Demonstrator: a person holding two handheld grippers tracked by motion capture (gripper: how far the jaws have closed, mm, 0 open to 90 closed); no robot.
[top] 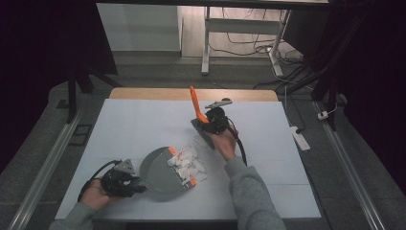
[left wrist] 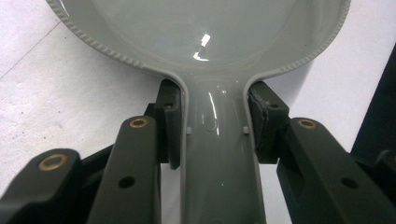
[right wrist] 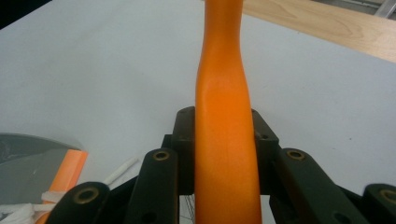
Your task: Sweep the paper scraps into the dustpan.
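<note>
we have the left gripper [top: 136, 186] near the front left corner of the desk [top: 124, 124], its jaws clamped on the handle of the grey dustpan [top: 160, 172]. in the left gripper view the two pads [left wrist: 169, 122] press against either side of that grey handle [left wrist: 219, 154], just below where it widens into the pan with its ribbed rim. the dustpan lies flat on the white desk cover, toward the front edge and a little left of centre, with orange trim at its mouth. a heap of white paper scraps [top: 189, 160] sits at that mouth, partly on the pan and partly on the desk. the right gripper [top: 206, 125] is held near the middle of the desk, toward the back edge, jaws clamped on the orange handle of a brush [top: 195, 106]; the handle stands up, tilted. in the right gripper view the orange handle [right wrist: 224, 130] runs straight up between the jaws, and the dustpan edge [right wrist: 28, 163] shows at lower left.
</note>
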